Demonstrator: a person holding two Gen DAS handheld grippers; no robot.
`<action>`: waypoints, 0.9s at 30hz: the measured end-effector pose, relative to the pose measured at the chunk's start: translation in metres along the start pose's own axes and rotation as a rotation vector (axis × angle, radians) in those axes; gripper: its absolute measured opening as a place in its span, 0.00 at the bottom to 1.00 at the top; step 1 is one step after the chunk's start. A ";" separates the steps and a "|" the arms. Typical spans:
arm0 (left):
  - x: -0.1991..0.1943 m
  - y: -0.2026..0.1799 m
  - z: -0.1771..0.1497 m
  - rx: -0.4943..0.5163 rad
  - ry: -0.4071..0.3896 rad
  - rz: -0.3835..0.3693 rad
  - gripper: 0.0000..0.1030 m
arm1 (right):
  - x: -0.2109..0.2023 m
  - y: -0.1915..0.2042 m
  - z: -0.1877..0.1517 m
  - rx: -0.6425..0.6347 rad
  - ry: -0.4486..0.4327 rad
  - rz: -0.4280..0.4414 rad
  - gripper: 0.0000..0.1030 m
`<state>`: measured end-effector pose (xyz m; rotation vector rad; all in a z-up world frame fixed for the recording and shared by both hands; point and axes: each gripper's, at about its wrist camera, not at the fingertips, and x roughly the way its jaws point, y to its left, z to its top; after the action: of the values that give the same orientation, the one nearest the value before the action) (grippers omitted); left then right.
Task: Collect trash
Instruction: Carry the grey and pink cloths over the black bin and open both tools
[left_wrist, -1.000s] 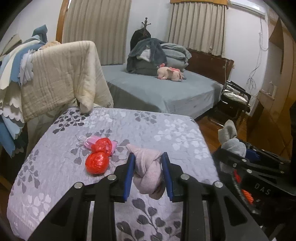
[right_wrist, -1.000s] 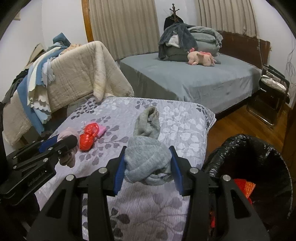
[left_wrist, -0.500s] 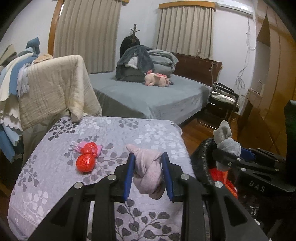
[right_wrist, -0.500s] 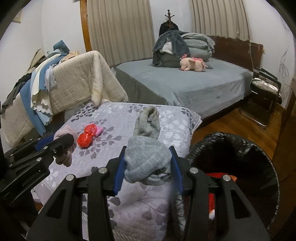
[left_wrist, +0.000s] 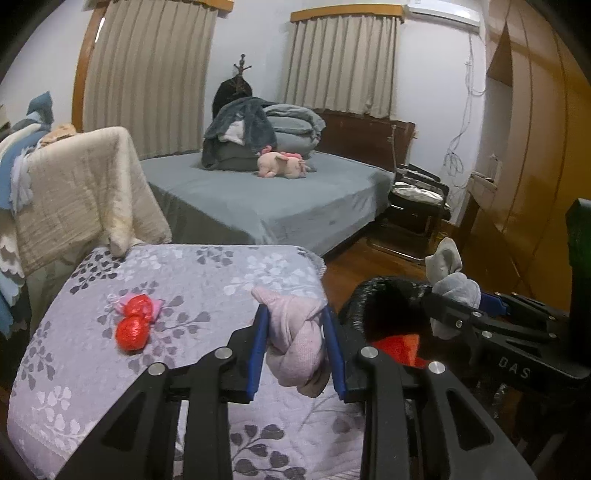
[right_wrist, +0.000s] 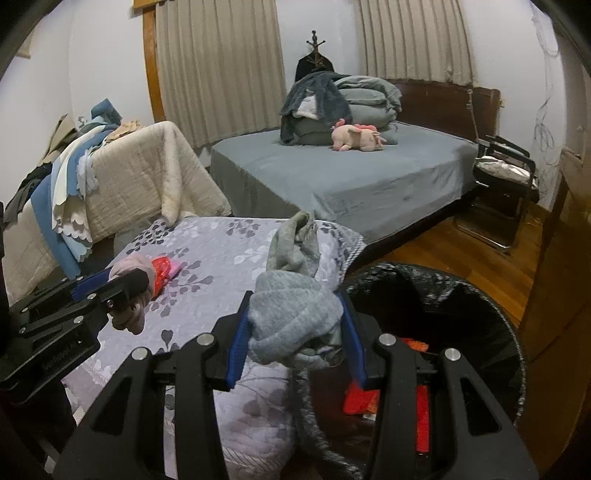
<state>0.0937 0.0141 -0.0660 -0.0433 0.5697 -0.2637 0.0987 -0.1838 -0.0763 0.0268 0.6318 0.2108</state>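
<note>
A: Your left gripper (left_wrist: 295, 345) is clamped on a knotted pink sock (left_wrist: 297, 341), both blue pads pressed into its sides, over the near end of the floral quilt (left_wrist: 207, 280).

B: And your right gripper (right_wrist: 295, 336) pinches a grey sock (right_wrist: 291, 325) the same way, its loose end sticking up above the pads. It sits right at the rim of the black-lined trash bin (right_wrist: 491, 332).

A: You have 2 red foil balls (left_wrist: 133, 325) lying on the quilt on a scrap of pink wrapper, well apart from either gripper.

B: Inside the bin there is something red (right_wrist: 360, 400); it may be more wrapping, but the liner is too dark to be sure.

A: Beyond the quilt, a pink plush toy (left_wrist: 282, 166) lies on the grey bed (left_wrist: 258, 206).
</note>
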 end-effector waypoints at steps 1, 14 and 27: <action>0.000 -0.005 0.001 0.007 -0.002 -0.009 0.29 | -0.001 -0.003 0.000 0.004 -0.001 -0.005 0.42; 0.008 -0.057 0.010 0.076 -0.017 -0.103 0.29 | -0.028 -0.050 -0.010 0.053 -0.030 -0.084 0.42; 0.024 -0.102 0.012 0.125 -0.014 -0.188 0.29 | -0.048 -0.095 -0.017 0.093 -0.051 -0.167 0.42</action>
<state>0.0952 -0.0911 -0.0569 0.0228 0.5351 -0.4810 0.0691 -0.2872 -0.0708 0.0683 0.5897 0.0193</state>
